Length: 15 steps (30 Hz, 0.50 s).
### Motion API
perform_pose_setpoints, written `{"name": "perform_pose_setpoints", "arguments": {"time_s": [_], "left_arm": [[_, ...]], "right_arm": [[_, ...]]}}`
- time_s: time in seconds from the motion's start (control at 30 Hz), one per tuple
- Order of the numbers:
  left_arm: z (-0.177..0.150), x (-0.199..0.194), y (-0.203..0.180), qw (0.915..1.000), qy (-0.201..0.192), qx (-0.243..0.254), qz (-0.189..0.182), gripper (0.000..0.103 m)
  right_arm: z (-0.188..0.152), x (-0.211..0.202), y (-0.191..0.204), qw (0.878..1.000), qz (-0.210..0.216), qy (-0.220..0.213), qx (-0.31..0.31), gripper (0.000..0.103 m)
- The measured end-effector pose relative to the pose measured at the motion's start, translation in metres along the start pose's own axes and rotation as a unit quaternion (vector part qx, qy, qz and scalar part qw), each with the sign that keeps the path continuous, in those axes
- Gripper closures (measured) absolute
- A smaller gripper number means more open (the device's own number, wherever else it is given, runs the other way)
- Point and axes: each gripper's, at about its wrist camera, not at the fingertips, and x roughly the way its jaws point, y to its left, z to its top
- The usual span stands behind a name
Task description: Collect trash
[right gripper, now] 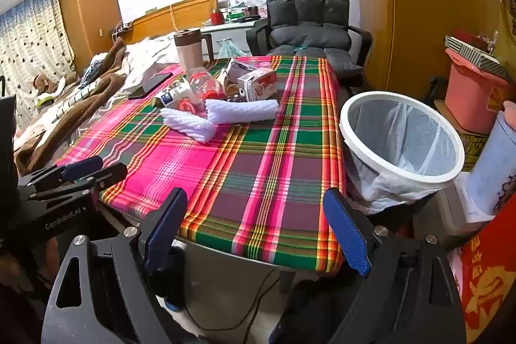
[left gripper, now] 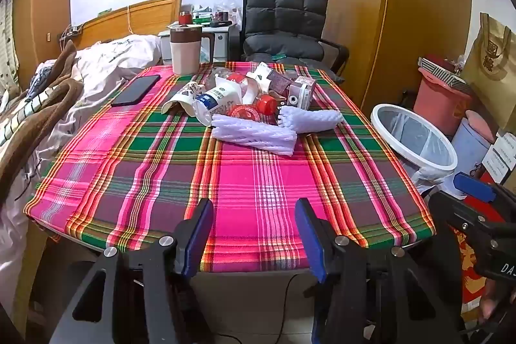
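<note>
A pile of trash sits at the far middle of the plaid-covered table (left gripper: 245,182): white foam netting sleeves (left gripper: 254,132) (right gripper: 242,112), a paper cup (left gripper: 182,100), a white bottle (left gripper: 216,102), a red-capped bottle (left gripper: 266,103) (right gripper: 203,83), small cartons (left gripper: 301,91) (right gripper: 258,84). A white-rimmed bin with a plastic liner (left gripper: 414,136) (right gripper: 401,134) stands right of the table. My left gripper (left gripper: 254,234) is open and empty over the near table edge. My right gripper (right gripper: 256,231) is open and empty at the near right corner.
A black phone (left gripper: 137,90) and a tall beige-and-brown jug (left gripper: 187,49) sit at the table's far left. A bed with blankets (left gripper: 48,105) lies left. A grey chair (left gripper: 285,21) stands behind the table. Pink and blue containers (left gripper: 441,100) stand right, by the wardrobe.
</note>
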Motion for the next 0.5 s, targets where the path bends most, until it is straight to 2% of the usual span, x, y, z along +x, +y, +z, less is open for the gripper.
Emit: {"name": "perform_pose_setpoints", "arguments": {"time_s": [0.5], "left_arm": [[0.0018,-0.0054,-0.0016,1.0000,-0.006,0.003,0.003,0.051]], "right_arm": [[-0.0005,-0.0002,0.0012,1.000,0.002,0.003,0.001,0.016]]}}
